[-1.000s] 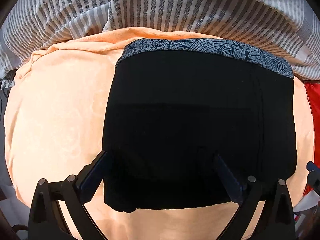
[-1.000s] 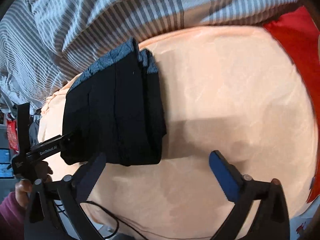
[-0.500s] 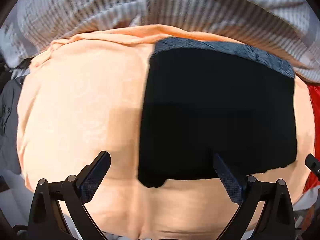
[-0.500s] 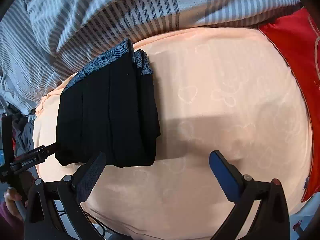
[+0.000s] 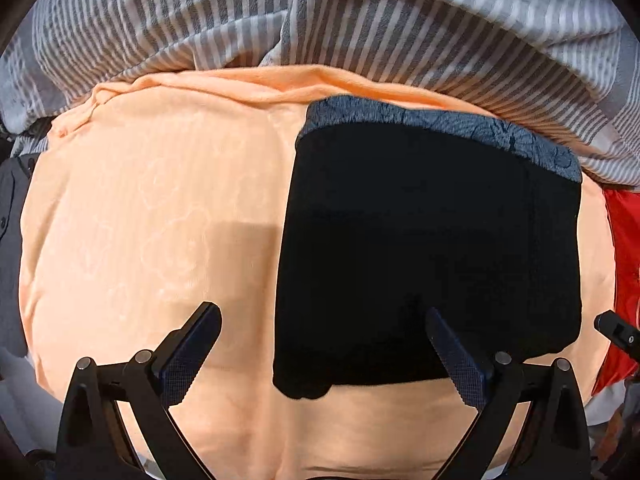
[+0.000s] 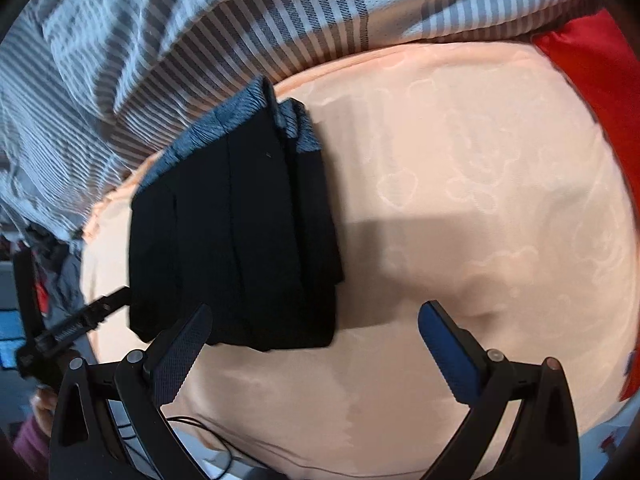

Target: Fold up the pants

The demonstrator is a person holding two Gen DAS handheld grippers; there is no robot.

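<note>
The black pants (image 5: 432, 248) lie folded in a compact rectangle on the peach sheet (image 5: 152, 216), with a blue-grey patterned waistband (image 5: 440, 124) at the far edge. My left gripper (image 5: 324, 344) is open and empty, just short of the pants' near edge. In the right wrist view the folded pants (image 6: 240, 248) lie to the left, layers stacked. My right gripper (image 6: 316, 340) is open and empty, over the sheet (image 6: 460, 200) beside the pants' near right corner. The left gripper's tip (image 6: 92, 316) shows at the pants' left edge.
A grey striped blanket (image 5: 360, 24) is bunched along the far side of the sheet. A red cloth (image 6: 592, 68) lies at the right edge. Dark clothing (image 5: 10, 208) hangs off the left side. The bed's near edge is just below the grippers.
My left gripper has drawn back and shifted left off the pants, so they now sit right of centre. My right gripper has barely moved. Both stay open.
</note>
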